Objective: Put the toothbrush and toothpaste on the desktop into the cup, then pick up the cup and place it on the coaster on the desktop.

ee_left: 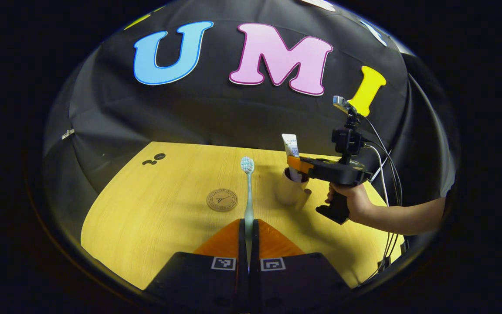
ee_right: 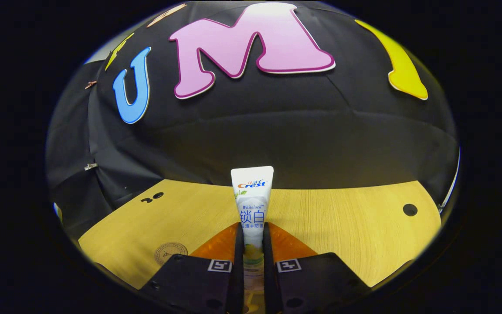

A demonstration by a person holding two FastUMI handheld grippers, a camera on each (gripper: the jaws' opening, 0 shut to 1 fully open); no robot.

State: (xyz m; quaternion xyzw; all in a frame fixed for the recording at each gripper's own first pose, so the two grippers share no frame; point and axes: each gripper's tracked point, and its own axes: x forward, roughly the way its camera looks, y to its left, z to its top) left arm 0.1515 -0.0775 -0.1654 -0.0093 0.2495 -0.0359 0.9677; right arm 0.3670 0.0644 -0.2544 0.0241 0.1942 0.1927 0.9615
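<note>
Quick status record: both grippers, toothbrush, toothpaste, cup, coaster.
left gripper: shut on toothbrush, head up, above the desktop
right gripper: shut on toothpaste, upright
toothpaste: lower end at the cup mouth, not released
cup: on the desktop, right of the coaster
coaster: bare, nothing on it

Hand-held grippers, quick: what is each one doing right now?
Left hand-held gripper: shut on the toothbrush.
Right hand-held gripper: shut on the toothpaste.
</note>
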